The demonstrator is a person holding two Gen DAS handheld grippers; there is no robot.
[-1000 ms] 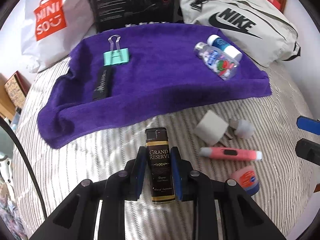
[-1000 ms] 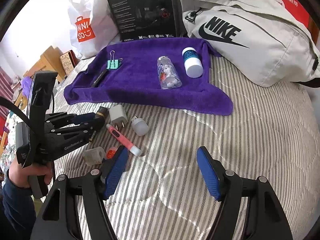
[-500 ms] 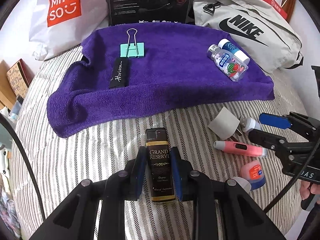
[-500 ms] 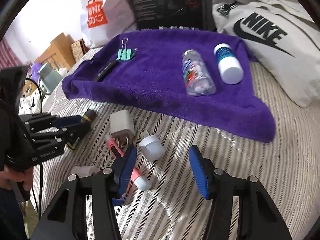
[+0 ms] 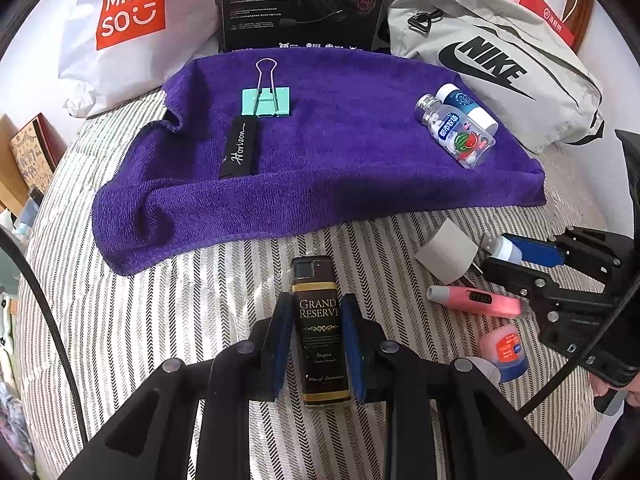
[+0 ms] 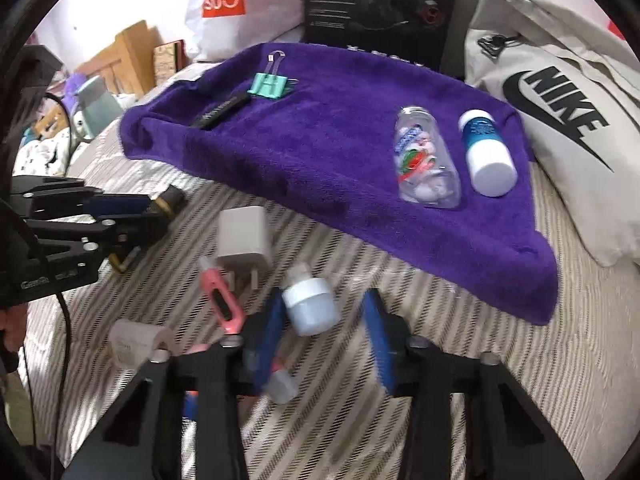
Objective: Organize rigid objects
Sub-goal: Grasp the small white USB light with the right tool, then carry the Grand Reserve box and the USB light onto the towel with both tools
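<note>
Gripping the lighter [image 5: 322,328] between clenched pads, our left claw [image 5: 318,340] hangs short of the purple towel [image 5: 340,160] ahead. Our right claw [image 6: 326,332] stands released around the small white bottle [image 6: 310,306], its left pad touching; closing off-centre, we judge, could squirt it toward the pink cutter [image 6: 224,300] alongside.

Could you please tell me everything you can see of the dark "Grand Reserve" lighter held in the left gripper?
The dark brown, slim rectangular lighter has a glossy body, a black cap end and thin gold bands at both ends. Gold lettering reads "Grand Reserve", with small script below. It lies lengthwise along the left hand-held gripper, clamped between the blue pads, cap pointing toward the purple terry towel. Whether it touches the striped bedcover beneath is unclear.
</note>
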